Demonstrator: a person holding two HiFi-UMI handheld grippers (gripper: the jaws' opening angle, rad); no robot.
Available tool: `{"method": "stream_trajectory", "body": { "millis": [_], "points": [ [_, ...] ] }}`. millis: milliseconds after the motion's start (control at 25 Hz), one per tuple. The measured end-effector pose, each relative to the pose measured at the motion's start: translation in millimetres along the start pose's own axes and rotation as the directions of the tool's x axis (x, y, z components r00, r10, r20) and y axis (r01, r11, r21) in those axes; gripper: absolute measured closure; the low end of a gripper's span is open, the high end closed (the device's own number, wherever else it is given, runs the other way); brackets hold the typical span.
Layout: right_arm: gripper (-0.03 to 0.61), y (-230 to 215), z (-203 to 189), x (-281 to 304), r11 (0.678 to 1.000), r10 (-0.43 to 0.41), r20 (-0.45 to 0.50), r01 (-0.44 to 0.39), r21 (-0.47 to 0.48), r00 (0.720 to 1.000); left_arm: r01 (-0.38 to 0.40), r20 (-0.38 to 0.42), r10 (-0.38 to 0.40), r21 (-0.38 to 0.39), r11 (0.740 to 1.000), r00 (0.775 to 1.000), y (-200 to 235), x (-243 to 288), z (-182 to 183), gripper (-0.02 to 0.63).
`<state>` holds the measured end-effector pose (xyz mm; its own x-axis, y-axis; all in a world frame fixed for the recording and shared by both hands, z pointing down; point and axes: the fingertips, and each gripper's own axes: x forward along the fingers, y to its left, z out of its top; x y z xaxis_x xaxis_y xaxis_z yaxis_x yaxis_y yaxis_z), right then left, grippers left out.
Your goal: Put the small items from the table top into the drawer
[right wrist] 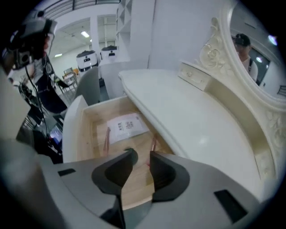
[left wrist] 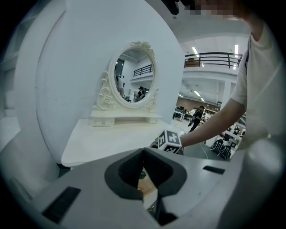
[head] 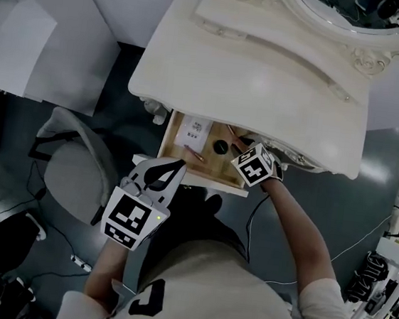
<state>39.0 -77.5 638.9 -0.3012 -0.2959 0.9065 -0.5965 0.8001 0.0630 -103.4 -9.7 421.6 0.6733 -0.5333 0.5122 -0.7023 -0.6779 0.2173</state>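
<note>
The small items are lying inside the open drawer, which is showing just below the middle of the head view, under the front edge of the cream worktop. A white packet is sitting toward the drawer's upper left. A dark round item is resting just right of it. A thin pink stick is lying below the packet, its long axis slanting down to the right. The right gripper view is showing a second pink stick beside the worktop's edge, running lengthwise into the drawer.

The right gripper is hanging over the drawer's right half, pointing steeply down. Its jaws are standing apart with nothing held, only the drawer floor showing in the gap. In the head view the items are lying to its upper left, and it is much the nearer gripper to them. The left gripper is hovering at the drawer's front lip, lower left of the items, its jaws closed tip to tip and empty.

No small item is showing on the worktop, so the sorting is looking done. What is probably remaining is lifting the right gripper out and pushing the drawer in. The worktop's overhang is sitting close on that gripper's upper right and is the thing to clear. A grey chair is standing well apart at the left, and the mirror is showing at the top edge.
</note>
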Motion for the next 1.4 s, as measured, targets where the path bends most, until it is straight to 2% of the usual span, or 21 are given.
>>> {"method": "stream_trajectory", "body": {
  "millis": [160, 240, 320, 480, 640, 760, 920, 1040, 1200, 1280, 1400],
  "points": [
    [0.458, 4, 17, -41, 0.977, 0.07, 0.186, -0.105, 0.185, 0.98, -0.007, 0.011, 0.007, 0.045, 0.999, 1.0, -10, 4, 14, 0.555],
    [0.512, 7, 24, -64, 0.956, 0.077, 0.275, -0.149, 0.252, 0.958, -0.007, 0.014, 0.006, 0.069, 0.998, 1.0, -20, 3, 20, 0.555],
    [0.529, 11, 30, -87, 0.939, 0.073, 0.358, -0.186, 0.291, 0.931, -0.005, 0.016, 0.004, 0.096, 0.995, 1.0, -32, 3, 25, 0.555],
    [0.541, 23, 35, -136, 0.907, 0.091, 0.507, -0.282, 0.313, 0.857, -0.002, 0.021, -0.001, 0.143, 0.99, 1.0, -61, 6, 36, 0.555],
    [0.543, 28, 28, -184, 0.828, 0.085, 0.645, -0.414, 0.379, 0.759, 0.008, 0.021, -0.012, 0.182, 0.983, 1.0, -95, 8, 41, 0.555],
    [0.545, 29, 11, -211, 0.781, 0.059, 0.709, -0.475, 0.406, 0.703, 0.016, 0.013, -0.019, 0.21, 0.978, 1.0, -121, 12, 41, 0.555],
    [0.546, 37, -10, -232, 0.735, 0.07, 0.759, -0.548, 0.399, 0.648, 0.009, 0.001, -0.009, 0.233, 0.972, 1.0, -148, 19, 39, 0.555],
    [0.548, 48, -21, -242, 0.733, 0.096, 0.772, -0.569, 0.372, 0.628, -0.006, 0.007, 0.004, 0.237, 0.971, 1.0, -163, 18, 38, 0.555],
    [0.549, 65, -14, -256, 0.728, 0.145, 0.792, -0.606, 0.32, 0.593, -0.039, 0.011, 0.038, 0.229, 0.973, 0.999, -172, 8, 35, 0.555],
    [0.549, 73, -6, -267, 0.716, 0.176, 0.812, -0.638, 0.282, 0.557, -0.047, 0.017, 0.044, 0.21, 0.977, 0.999, -176, 2, 35, 0.555],
    [0.549, 85, 15, -284, 0.698, 0.233, 0.843, -0.687, 0.203, 0.486, -0.074, 0.037, 0.069, 0.174, 0.982, 0.997, -174, -12, 34, 0.555]
  ]
}}
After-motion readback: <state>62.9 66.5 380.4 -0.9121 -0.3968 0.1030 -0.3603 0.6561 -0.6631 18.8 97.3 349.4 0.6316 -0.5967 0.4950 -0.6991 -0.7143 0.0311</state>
